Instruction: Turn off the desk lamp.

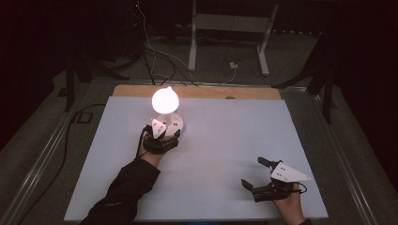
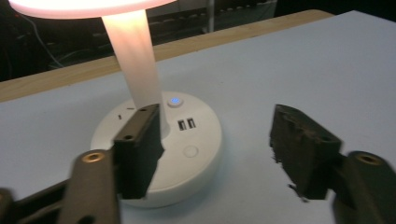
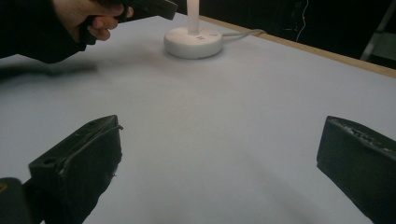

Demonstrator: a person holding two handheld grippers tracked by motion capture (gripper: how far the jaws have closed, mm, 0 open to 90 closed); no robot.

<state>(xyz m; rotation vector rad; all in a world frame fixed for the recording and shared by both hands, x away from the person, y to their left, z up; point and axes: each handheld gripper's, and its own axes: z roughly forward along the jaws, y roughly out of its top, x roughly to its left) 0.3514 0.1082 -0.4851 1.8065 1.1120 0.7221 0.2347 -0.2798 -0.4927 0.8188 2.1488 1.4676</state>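
One lit white round-based lamp (image 1: 165, 101) at the white table's (image 1: 225, 136) eleven o'clock; left hand-held gripper (image 2: 215, 140) released over its base, right hand-held gripper (image 1: 256, 173) released at five o'clock.

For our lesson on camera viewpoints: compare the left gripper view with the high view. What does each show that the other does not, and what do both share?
Left gripper view alone: on the lamp base, a blue-lit button and two USB ports.

High view alone: the glowing lamp head in full, the right gripper with jaws apart, the floor cables and a white stand behind the table.

Both: the lit lamp, the white table surface, its wooden edge, and the left gripper at the lamp's base.
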